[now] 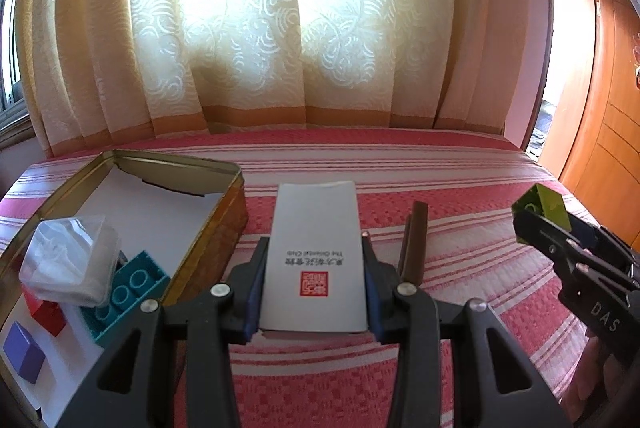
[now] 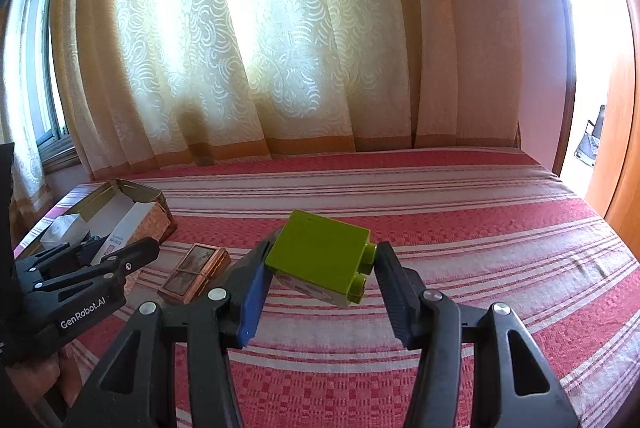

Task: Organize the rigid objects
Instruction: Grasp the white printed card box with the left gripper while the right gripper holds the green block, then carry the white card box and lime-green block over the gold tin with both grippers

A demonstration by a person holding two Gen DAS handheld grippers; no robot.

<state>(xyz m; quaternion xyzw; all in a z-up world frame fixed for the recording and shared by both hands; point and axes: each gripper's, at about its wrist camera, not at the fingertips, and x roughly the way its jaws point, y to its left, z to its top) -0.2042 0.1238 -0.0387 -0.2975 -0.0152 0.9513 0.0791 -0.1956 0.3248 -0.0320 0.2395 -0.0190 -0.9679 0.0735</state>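
- Left wrist view: the left gripper (image 1: 314, 292) is clamped on a white box (image 1: 314, 260), one finger pressed to each long side; the box projects forward from the fingers, clear of the striped red bedcover (image 1: 440, 164); its upper face carries a red square seal and a printed line, seen inverted, reading "The Oriental Club" beside Chinese characters too small to read.
- Left of the claw lies an open gold tin (image 1: 224, 204), lined in white; it holds a clear plastic container (image 1: 70, 264), a teal building brick (image 1: 128, 292), a red block (image 1: 46, 314) and a purple block (image 1: 24, 352).
- Just right of the claw's right finger a brown case (image 1: 414, 240) lies on the bedcover.
- Far right of the claw, the right gripper (image 1: 532, 220) grips a green building brick (image 1: 542, 206); its body is lettered "DAS".
- Right wrist view: the right gripper (image 2: 320, 268) is clamped on the green building brick (image 2: 320, 260); the brick sits tilted between the fingers, studs against the right finger, above the bedcover (image 2: 480, 228).
- Left of this claw the brown case (image 2: 194, 274) lies flat, showing a copper-coloured frame.
- Farther left, the left gripper (image 2: 108, 252), marked "GenRobot.AI", holds the white box (image 2: 124, 232) just in front of the gold tin (image 2: 156, 216); the box lettering is illegible here.
- Cream patterned curtains (image 2: 260, 48) hang beyond the bed.
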